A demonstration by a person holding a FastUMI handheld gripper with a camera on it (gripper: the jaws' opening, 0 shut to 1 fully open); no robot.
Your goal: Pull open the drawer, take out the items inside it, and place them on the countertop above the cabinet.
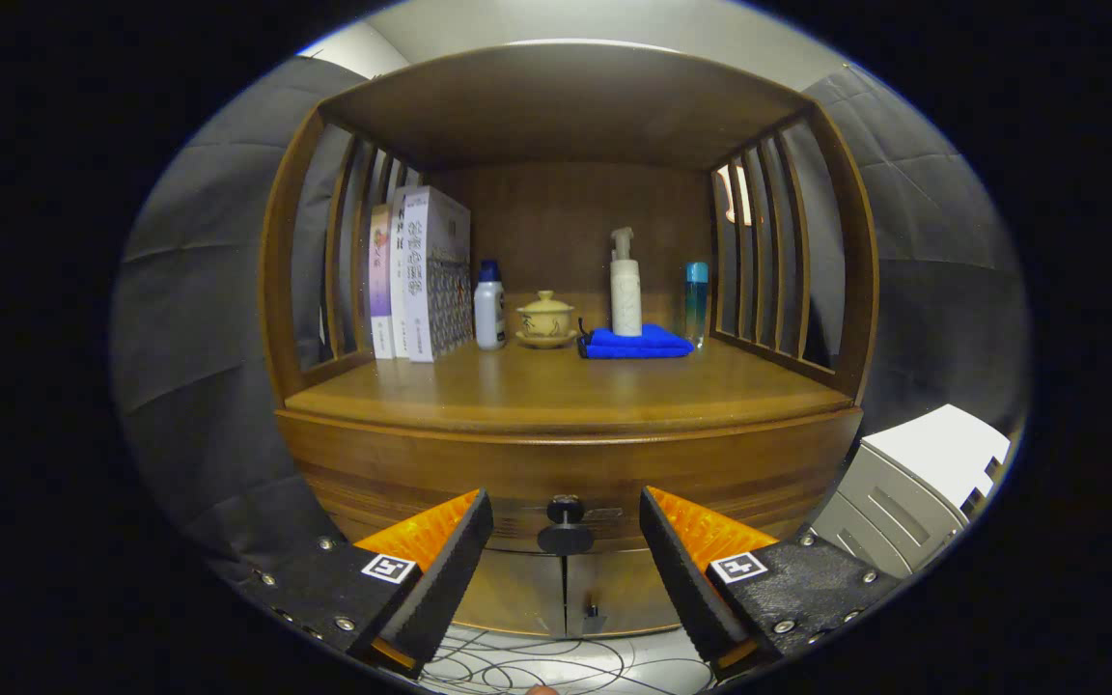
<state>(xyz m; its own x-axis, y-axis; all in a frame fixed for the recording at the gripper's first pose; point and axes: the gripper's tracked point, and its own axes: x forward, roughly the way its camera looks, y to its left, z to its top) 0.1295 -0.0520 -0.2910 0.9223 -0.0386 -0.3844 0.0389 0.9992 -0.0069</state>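
A wooden cabinet stands in front of me, with its countertop (566, 391) under a slatted hutch. Below the countertop's front edge sits the drawer front (566, 483), shut, with a dark round knob (566, 510) in its middle. My gripper (566, 512) is open, and its two orange-and-black fingers (440, 560) stand either side of the knob without touching it. What lies inside the drawer is hidden.
At the back of the countertop stand books (421, 275), a white bottle with a blue cap (489, 307), a yellow lidded cup (545, 319), a pump bottle (625, 285) on a folded blue cloth (638, 343) and a teal bottle (697, 301). A white unit (913, 483) sits right of the cabinet. Cabinet doors (566, 589) lie below the drawer.
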